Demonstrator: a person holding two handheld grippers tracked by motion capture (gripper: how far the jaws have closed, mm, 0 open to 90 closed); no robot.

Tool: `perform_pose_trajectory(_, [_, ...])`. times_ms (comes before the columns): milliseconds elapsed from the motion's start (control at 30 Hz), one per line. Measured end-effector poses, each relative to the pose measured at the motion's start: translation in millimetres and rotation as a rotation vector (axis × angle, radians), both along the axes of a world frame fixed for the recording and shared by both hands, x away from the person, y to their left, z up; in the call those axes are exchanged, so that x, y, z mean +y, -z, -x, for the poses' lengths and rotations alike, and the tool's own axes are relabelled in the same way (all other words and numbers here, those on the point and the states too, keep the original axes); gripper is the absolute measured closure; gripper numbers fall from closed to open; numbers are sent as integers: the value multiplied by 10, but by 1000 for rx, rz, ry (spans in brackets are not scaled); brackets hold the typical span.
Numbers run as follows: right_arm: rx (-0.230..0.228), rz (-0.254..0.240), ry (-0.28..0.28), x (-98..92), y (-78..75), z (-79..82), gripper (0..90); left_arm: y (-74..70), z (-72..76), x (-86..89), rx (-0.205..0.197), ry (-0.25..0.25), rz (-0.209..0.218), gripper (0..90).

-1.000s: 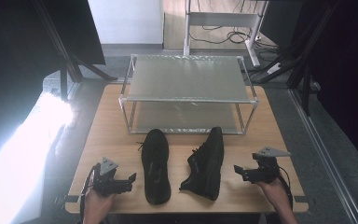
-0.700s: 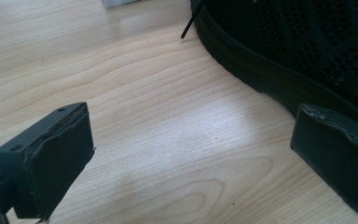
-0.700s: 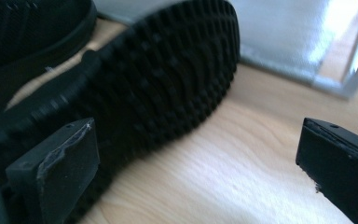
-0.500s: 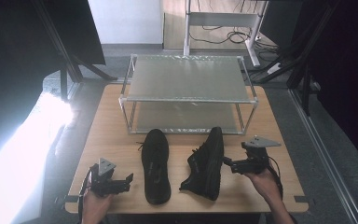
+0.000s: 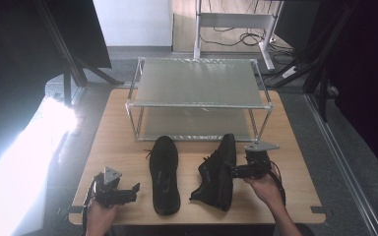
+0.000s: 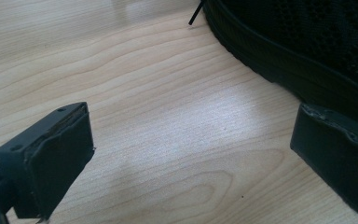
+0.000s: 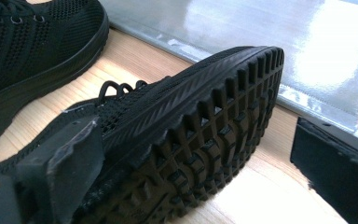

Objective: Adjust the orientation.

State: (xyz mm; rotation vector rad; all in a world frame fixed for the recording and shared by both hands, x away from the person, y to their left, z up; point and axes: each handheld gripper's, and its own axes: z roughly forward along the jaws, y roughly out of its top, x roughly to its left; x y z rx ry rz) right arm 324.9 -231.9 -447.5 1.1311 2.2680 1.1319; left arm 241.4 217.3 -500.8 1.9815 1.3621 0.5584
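Observation:
Two black mesh sneakers lie on the wooden table in front of a metal rack. One sneaker (image 5: 165, 174) stands upright on its sole. The other sneaker (image 5: 219, 172) is tipped on its side, its lugged sole (image 7: 200, 135) facing my right gripper. My right gripper (image 5: 232, 171) is open, with the toe end of that sole between its jaws (image 7: 200, 161). My left gripper (image 5: 135, 191) is open near the table's front left, just left of the upright sneaker (image 6: 307, 46). Only bare wood lies between the jaws of the left gripper (image 6: 200, 140).
A two-tier metal rack (image 5: 197, 98) with frosted shelves stands at the back of the table (image 5: 113, 142), its lower shelf (image 7: 261, 42) just beyond the tipped sneaker's toe. Bright glare falls on the floor at the left. Cables and stand legs lie behind the table.
My right gripper has moved left and forward from the table's right edge up to the tipped sneaker's sole. The left gripper has shifted slightly right toward the upright sneaker.

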Motion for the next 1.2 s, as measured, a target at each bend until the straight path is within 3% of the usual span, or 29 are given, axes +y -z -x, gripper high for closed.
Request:
perform_pose_trajectory(100, [3,4,10,-48,-15,29,41,0,3,-4,0,-2,-3,0])
perform_pose_trajectory(267, [14,-49,34,-145,17,60,42,0,2,-9,1,-2,-6,0])
perform_pose_trajectory(667, [2,-54,82,-387,-10,165,47,-8,6,0,-4,-8,-11,0])
perform_pose_trajectory(1200, [20,-68,173,-737,53,248,54,-7,0,-15,0,0,-22,0])
